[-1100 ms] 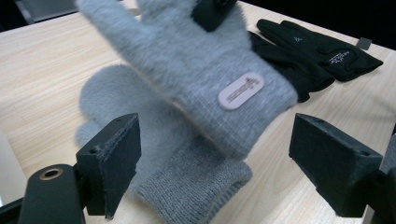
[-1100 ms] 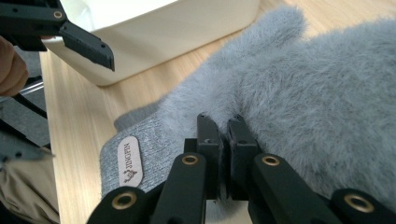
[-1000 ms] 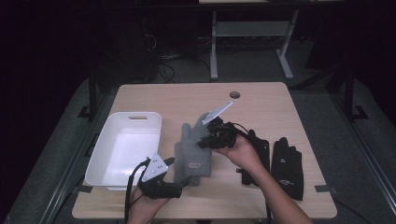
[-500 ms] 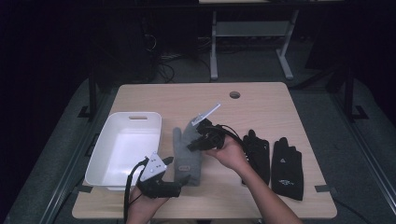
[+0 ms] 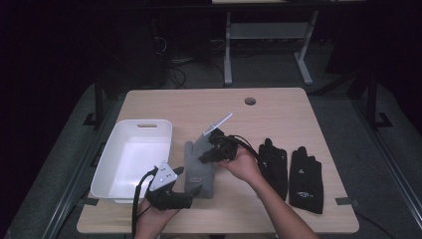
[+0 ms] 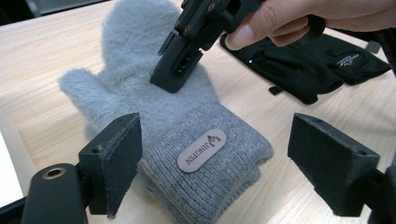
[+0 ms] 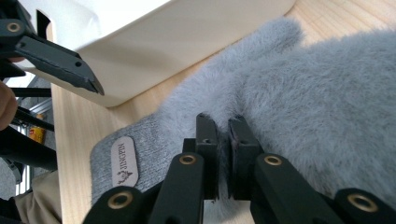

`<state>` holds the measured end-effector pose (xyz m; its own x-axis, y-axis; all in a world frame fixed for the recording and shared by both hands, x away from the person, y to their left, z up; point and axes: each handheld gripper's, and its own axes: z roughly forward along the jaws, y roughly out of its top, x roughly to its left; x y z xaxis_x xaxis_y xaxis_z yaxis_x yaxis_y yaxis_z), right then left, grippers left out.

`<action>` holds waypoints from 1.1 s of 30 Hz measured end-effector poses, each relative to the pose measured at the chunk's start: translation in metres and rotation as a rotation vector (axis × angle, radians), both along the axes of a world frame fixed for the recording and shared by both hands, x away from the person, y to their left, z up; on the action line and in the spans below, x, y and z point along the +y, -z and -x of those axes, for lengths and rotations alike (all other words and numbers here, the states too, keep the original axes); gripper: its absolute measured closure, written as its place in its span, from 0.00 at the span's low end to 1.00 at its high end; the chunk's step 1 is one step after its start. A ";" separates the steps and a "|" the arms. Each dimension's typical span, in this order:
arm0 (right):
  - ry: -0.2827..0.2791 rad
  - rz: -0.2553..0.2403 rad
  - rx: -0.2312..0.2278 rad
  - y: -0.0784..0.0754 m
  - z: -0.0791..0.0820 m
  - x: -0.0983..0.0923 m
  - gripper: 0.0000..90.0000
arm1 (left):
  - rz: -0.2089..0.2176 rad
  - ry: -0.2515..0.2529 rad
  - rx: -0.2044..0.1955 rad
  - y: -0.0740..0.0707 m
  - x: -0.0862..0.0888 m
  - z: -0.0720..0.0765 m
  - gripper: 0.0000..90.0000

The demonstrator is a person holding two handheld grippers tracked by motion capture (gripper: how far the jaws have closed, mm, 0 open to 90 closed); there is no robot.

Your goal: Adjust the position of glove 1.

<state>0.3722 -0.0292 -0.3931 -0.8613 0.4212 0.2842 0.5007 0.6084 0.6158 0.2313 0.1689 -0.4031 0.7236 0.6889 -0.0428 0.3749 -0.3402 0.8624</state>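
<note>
A fluffy grey mitten (image 5: 199,167) with a small label on its knitted cuff lies flat on the wooden table (image 5: 278,114), just right of the white bin. My right gripper (image 5: 204,159) comes down onto the mitten's palm (image 7: 327,93) with its jaws nearly together, pinching the fluff (image 6: 135,70). The right gripper's fingertips (image 7: 223,126) are sunk in the pile. My left gripper (image 5: 188,180) stands open at the cuff (image 6: 205,154), one jaw on each side, touching nothing.
A white plastic bin (image 5: 144,123) sits at the table's left, close to the mitten's thumb side (image 7: 177,51). Two black gloves (image 5: 272,167) (image 5: 304,179) lie side by side to the right, beside the person's right forearm. A round cable hole (image 5: 250,101) marks the far edge.
The right gripper has come down and to the left with the mitten, which hung raised before and now lies flat. The left gripper has stayed put.
</note>
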 end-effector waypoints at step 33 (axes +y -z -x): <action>0.317 0.051 0.045 0.023 -0.045 -0.036 0.47 | -0.046 0.043 0.067 0.009 -0.010 -0.009 0.61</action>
